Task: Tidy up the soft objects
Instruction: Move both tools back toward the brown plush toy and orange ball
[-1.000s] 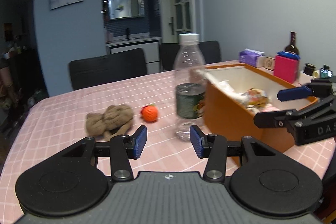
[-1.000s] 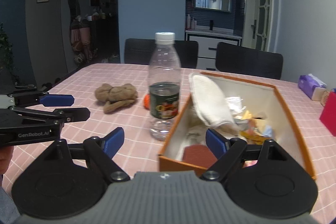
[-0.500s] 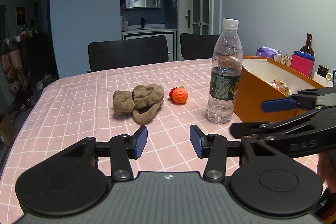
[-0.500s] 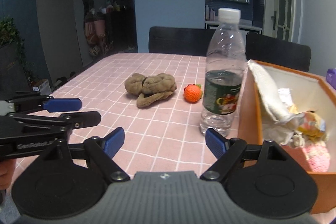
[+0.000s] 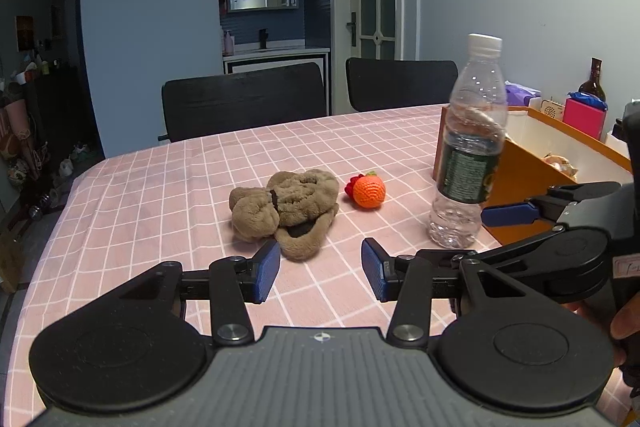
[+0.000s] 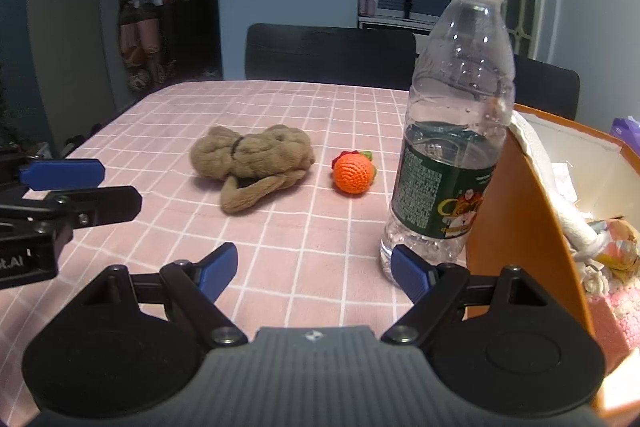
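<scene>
Pink checked tablecloth (image 5: 160,195) covers table, two dark chairs (image 5: 244,103) behind at 12 o'clock. Left gripper (image 5: 320,269) empty, blue pads apart. Brown plush toy (image 5: 286,203) lies just ahead of it, at 11 o'clock. Crocheted orange ball (image 5: 369,190) near plush, at 1 o'clock. Water bottle (image 6: 452,115) stands upright, touching orange storage box (image 6: 520,227) with soft things inside. Right gripper (image 6: 312,269) empty, fingers wide apart.

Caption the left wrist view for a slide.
Open left claw faces brown plush toy and orange crochet ball on pink checked tablecloth.
</scene>
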